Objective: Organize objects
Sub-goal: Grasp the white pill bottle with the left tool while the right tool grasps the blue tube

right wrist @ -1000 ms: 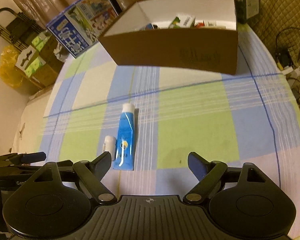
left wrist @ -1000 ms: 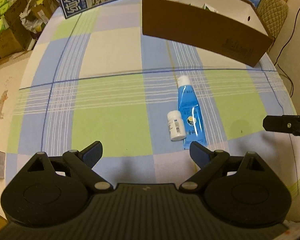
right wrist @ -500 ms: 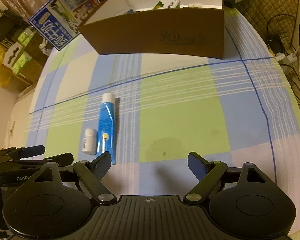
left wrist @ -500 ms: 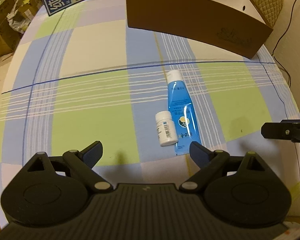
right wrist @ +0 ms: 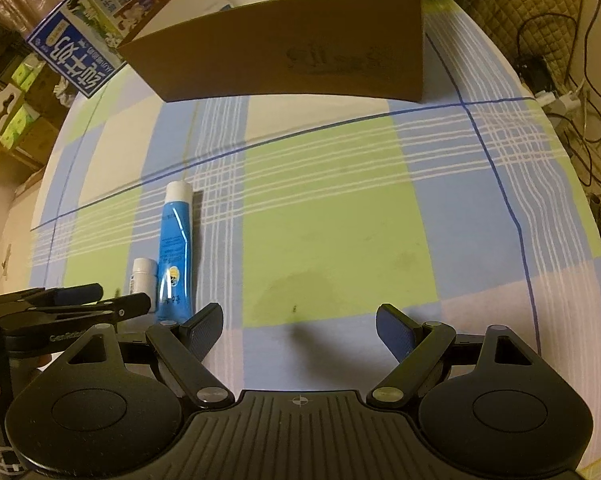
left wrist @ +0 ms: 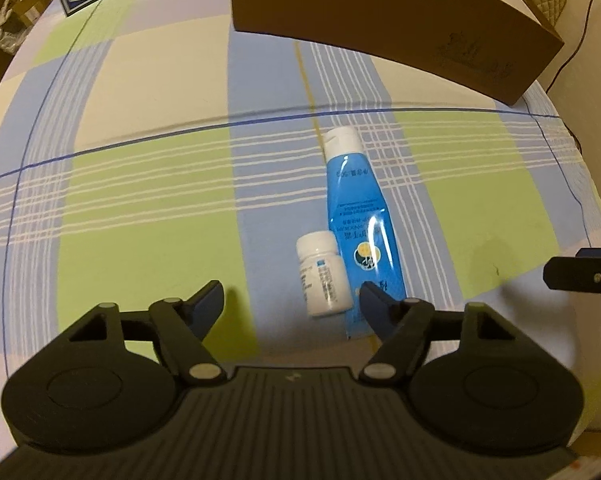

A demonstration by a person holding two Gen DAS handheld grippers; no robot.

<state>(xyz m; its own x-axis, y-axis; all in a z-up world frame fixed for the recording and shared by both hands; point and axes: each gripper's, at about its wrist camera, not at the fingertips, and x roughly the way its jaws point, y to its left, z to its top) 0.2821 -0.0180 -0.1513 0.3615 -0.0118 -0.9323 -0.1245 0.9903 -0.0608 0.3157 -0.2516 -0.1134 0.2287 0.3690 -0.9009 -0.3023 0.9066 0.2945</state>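
Ribbed black plastic fills the bottom of both wrist views, with two round hubs and angled linkage arms leading to flat, dark blue pads. In the left wrist view the left gripper [left wrist: 291, 300] hangs over the checked tablecloth [left wrist: 148, 216]; its jaws are closing, yet they stand well apart with only cloth directly between the pads. At one o'clock from its midpoint, just inside the right pad, lies a small white pill bottle [left wrist: 323, 278], a stubby cylinder with a printed label, on its side. Touching it on the right is a glossy blue tube [left wrist: 360, 224], flattened at the near crimped end and round at its white cap, which points toward twelve o'clock. At three o'clock a black finger of the right gripper [left wrist: 580, 276] juts in. In the right wrist view the right gripper [right wrist: 299, 330] holds its jaws wide over bare green and lilac cloth, with nothing between them. Farther off, at twelve o'clock, stands a matte brown cardboard box [right wrist: 284, 48], open-topped, with small packets inside. Beyond it, at ten o'clock, leans a printed blue carton [right wrist: 80, 48].
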